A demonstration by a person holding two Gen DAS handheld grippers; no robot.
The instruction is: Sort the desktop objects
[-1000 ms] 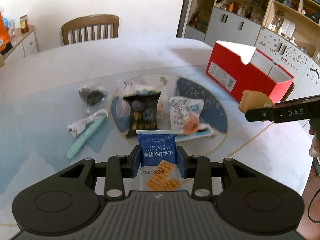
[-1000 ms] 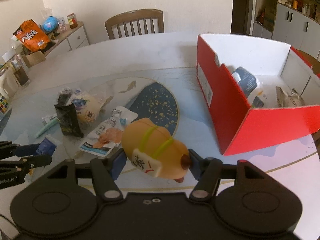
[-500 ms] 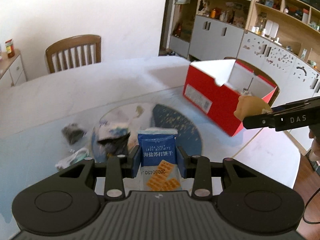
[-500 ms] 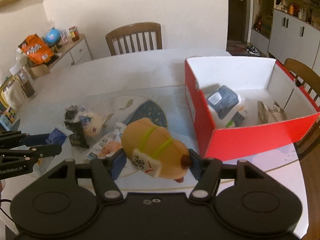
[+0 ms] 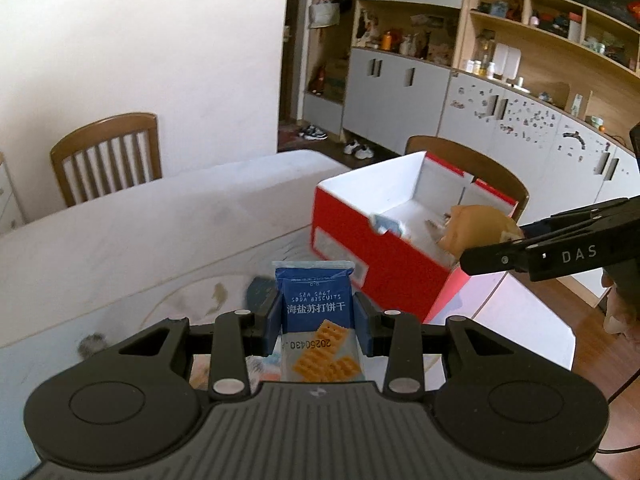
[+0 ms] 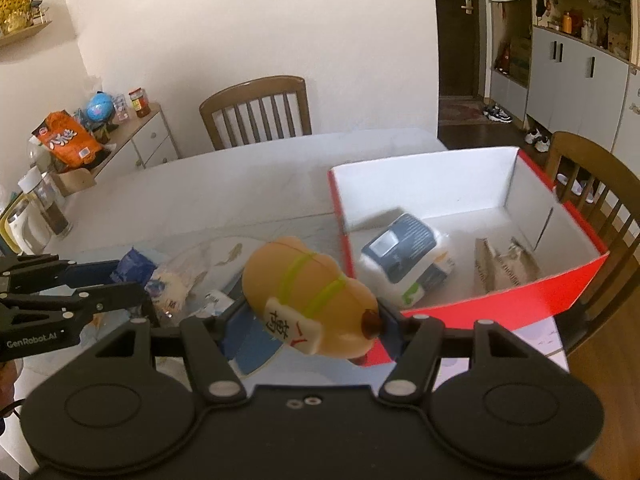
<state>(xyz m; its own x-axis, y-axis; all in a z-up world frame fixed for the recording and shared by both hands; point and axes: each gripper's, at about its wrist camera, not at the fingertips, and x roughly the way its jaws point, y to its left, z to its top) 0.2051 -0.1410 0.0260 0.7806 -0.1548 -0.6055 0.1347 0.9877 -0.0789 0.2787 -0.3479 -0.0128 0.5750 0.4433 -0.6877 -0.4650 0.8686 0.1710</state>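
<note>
Biscuit packet (image 5: 316, 308) pinched upright in left tongs (image 5: 317, 318), carried above the bench (image 5: 120, 248) | squishy toy (image 6: 310, 300) clamped sideways in right tongs (image 6: 310, 330), nose toward the red box (image 6: 500, 300) | both raised high, apparently to clear its wall | box already holds packets, so likely the drop point.

Glossy plastic biscuit packet (image 5: 314, 312), smooth rubbery toy (image 6: 310, 300), matt cardboard box (image 6: 500, 304), wooden chair (image 6: 256, 114).
</note>
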